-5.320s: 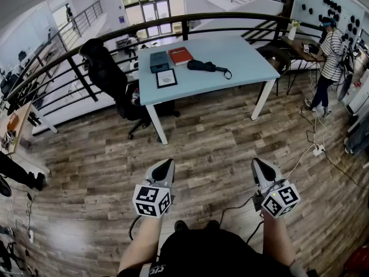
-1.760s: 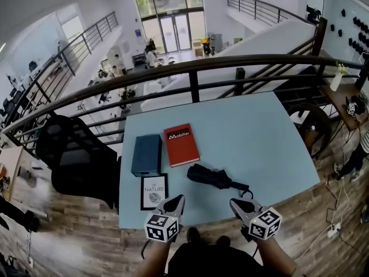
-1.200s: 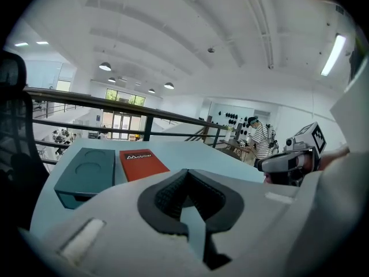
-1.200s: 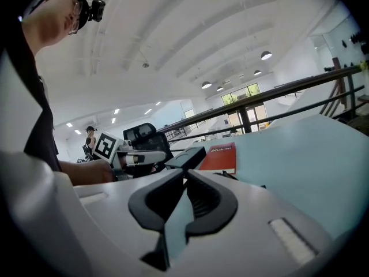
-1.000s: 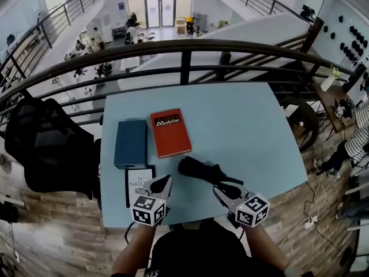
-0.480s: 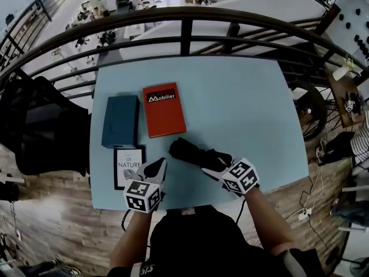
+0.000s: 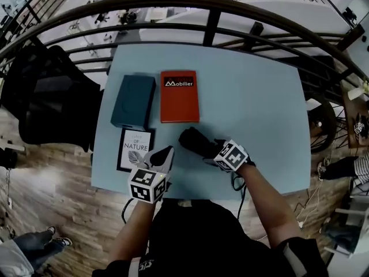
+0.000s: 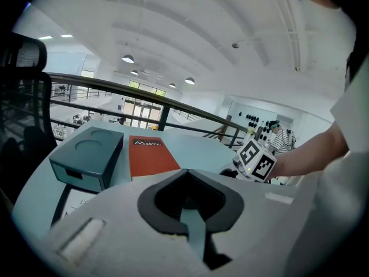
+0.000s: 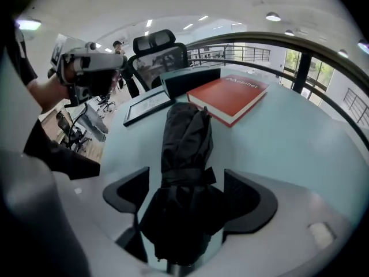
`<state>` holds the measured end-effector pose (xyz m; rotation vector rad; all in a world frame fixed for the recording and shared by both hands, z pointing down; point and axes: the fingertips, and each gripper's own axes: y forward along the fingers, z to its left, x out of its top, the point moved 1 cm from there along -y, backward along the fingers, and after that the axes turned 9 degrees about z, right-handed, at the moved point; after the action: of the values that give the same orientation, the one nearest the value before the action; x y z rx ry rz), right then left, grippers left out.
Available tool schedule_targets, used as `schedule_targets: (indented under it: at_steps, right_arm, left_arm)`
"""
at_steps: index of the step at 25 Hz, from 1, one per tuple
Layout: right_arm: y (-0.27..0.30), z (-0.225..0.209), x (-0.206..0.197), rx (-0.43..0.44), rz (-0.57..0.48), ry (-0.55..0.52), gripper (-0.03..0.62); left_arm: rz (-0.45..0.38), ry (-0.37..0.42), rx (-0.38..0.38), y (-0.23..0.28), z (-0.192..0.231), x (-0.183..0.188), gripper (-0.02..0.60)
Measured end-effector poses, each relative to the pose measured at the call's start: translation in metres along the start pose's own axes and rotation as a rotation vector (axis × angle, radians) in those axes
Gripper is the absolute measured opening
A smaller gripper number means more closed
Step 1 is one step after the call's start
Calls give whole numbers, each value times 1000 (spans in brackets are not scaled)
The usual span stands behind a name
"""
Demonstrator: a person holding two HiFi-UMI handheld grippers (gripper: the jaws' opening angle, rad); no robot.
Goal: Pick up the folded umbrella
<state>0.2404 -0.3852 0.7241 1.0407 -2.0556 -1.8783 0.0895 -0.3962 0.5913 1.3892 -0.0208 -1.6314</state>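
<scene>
The folded black umbrella (image 7: 195, 141) lies on the light blue table (image 7: 259, 108) near its front edge, in front of the red book. My right gripper (image 7: 212, 149) has come down over the umbrella's handle end. In the right gripper view the umbrella (image 9: 185, 137) runs away from me between the two dark pads (image 9: 130, 193), and the right gripper (image 9: 188, 196) has its jaws opening wide around it without pressing on it. My left gripper (image 7: 165, 154) hovers over the table's front edge left of the umbrella. Its jaws (image 8: 188, 196) meet with nothing in them.
A teal box (image 7: 134, 101), a red book (image 7: 179, 96) and a framed print (image 7: 134, 149) lie left of and behind the umbrella. A black office chair (image 7: 52, 91) stands at the table's left. A dark railing (image 7: 213, 16) runs behind the table.
My right gripper dropped and tipped down onto the umbrella's near end, and its jaws spread from nearly closed to wide. My left gripper stayed near the framed print.
</scene>
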Motion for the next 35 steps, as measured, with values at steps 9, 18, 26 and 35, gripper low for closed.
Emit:
schedule_targets:
  at_steps: [9, 18, 26, 35]
  right_arm:
    - [27, 1, -1, 60, 192, -36, 398]
    - [45, 8, -6, -49, 223, -148, 360]
    - [39, 12, -4, -61, 198, -129, 283]
    - [20, 10, 1, -24, 89, -10, 253]
  left_arm:
    - [-17, -36, 38, -15, 16, -2, 0]
    - [-11, -46, 31, -9, 21, -6, 0]
    - [-27, -32, 33, -18, 19, 3, 0]
    - [-53, -9, 61, -41, 21, 19, 0]
